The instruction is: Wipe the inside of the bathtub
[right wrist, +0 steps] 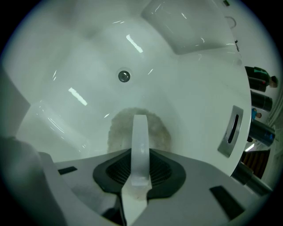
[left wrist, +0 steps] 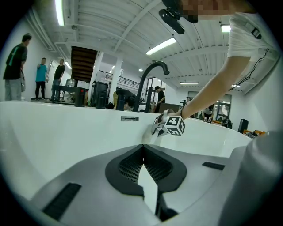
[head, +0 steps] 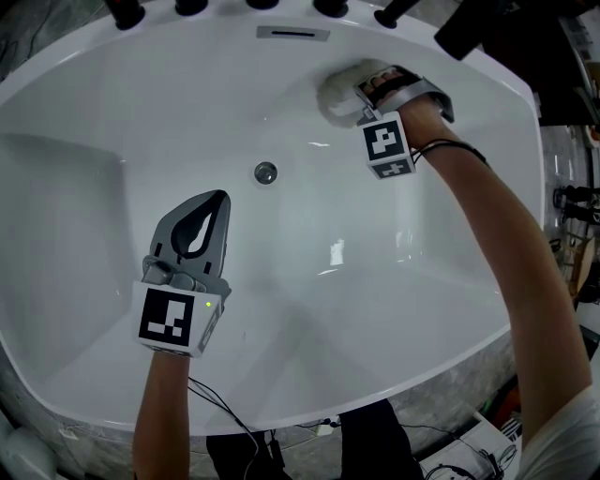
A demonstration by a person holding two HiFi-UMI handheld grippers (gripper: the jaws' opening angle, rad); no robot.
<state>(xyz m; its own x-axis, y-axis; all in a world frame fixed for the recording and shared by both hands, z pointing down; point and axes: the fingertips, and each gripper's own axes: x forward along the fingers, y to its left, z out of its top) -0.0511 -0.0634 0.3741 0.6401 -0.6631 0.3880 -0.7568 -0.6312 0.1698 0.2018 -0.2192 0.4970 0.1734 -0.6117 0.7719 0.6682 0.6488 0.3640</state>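
Note:
The white bathtub (head: 112,131) fills the head view. My right gripper (head: 367,94) reaches to the far wall, just right of the overflow plate (head: 292,33). It is shut on the white strap (right wrist: 140,132) of a round, pale fuzzy scrub pad (head: 339,89), which lies flat against the tub wall (right wrist: 185,88). My left gripper (head: 216,199) hangs over the tub floor near the drain (head: 266,172), jaws shut with nothing between them. In the left gripper view the jaws (left wrist: 142,149) meet, and the right gripper's marker cube (left wrist: 175,126) shows ahead.
Dark tap fittings (head: 192,6) line the far rim, and a black curved faucet (left wrist: 149,73) rises behind it. Several people (left wrist: 15,66) stand in the hall beyond the tub. Cables (head: 220,408) hang at the near rim.

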